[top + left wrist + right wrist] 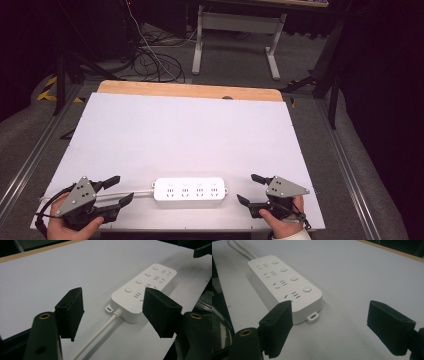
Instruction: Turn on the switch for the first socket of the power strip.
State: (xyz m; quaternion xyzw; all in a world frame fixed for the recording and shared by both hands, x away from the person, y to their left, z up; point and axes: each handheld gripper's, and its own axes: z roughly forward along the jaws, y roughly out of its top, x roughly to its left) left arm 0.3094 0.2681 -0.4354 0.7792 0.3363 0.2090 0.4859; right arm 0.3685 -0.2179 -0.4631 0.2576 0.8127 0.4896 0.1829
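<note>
White power strip point(188, 189) lay flat at the near edge of the white table point(180, 130), cord point(135, 193) running off its left end. Left gripper point(119, 190) sat just left of it, jaws apart, straddling the cord without touching, gripping nothing. Right gripper point(248, 188) sat just right of the strip, jaws wide apart, empty. Both pointed inward at the strip.

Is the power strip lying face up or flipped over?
Face up. The power strip lies flat on the white table, with its four sockets and round buttons showing on top in both gripper views.
</note>
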